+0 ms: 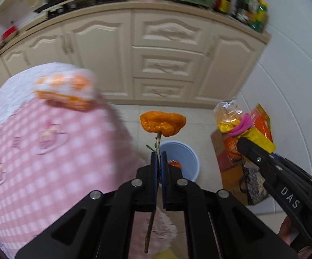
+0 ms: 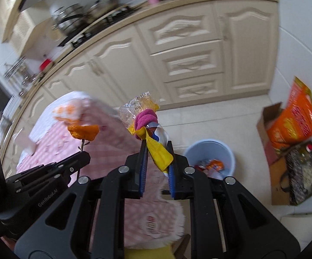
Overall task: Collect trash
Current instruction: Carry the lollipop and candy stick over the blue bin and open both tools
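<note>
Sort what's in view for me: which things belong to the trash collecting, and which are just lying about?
Job:
- orange peel on a twig, in left gripper
- yellow wrapper bundle, in right gripper
- blue bin

Lying about:
- pots on stove
- cardboard box
- patterned bag
- pink checked tablecloth

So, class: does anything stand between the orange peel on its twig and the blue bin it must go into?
Nothing visible does. The left gripper holds the twig of the orange peel over open floor, the blue bin open-topped below.
</note>
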Demonstrator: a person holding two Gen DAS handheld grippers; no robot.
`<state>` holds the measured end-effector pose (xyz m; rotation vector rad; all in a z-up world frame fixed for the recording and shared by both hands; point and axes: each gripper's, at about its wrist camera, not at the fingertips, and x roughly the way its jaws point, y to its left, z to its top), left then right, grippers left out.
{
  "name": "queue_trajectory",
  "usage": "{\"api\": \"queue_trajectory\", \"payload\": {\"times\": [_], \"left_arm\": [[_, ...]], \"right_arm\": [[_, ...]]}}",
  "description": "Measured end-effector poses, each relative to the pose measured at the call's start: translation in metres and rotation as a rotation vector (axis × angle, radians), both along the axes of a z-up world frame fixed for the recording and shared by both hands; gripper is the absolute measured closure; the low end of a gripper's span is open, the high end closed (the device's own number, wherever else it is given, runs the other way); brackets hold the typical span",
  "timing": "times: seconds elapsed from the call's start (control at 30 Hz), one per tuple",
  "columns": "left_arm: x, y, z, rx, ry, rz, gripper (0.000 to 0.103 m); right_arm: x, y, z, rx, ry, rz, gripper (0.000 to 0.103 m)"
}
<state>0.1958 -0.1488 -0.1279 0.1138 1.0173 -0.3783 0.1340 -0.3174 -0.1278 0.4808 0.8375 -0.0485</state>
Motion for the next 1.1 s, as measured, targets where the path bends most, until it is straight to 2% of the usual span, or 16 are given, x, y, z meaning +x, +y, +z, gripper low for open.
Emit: {"api": "queue_trajectory", "payload": {"times": [0.27,0.47,0.5,0.53,0.6,1.07,1.1], "left_arm": [[0.005,-0.078,-0.044,0.054,0.072,-0.094,0.099],[0.029,-0.104,-0.067,0.079,0.13,-0.083,0.098],[0.032,-0.105,-0.069,0.084,0.141,-0.077,0.09],[0.036,-0.106,-0.072,0.095,0.159,-0.068,0.068],[0.041,-0.106,-0.075,0.087,0.162,-0.049,0.051],[0.056,-0.066,-0.068,0.092,0.14,0.048,0.051],[0.057,-0.063,-0.067,0.092,0.135,0.055,0.051]], "right_arm": [[-0.017,-0.07,-0.031,0.013,0.071,-0.12,0.086],[-0.015,-0.097,-0.058,0.045,0.128,-0.162,0.086],[-0.013,-0.099,-0.061,0.05,0.136,-0.165,0.086],[-0.012,-0.102,-0.064,0.055,0.143,-0.164,0.086],[-0.01,-0.104,-0.067,0.057,0.149,-0.16,0.086],[0.043,-0.068,-0.065,0.043,0.147,-0.021,0.086],[0.047,-0.064,-0.063,0.043,0.142,-0.011,0.083]]}}
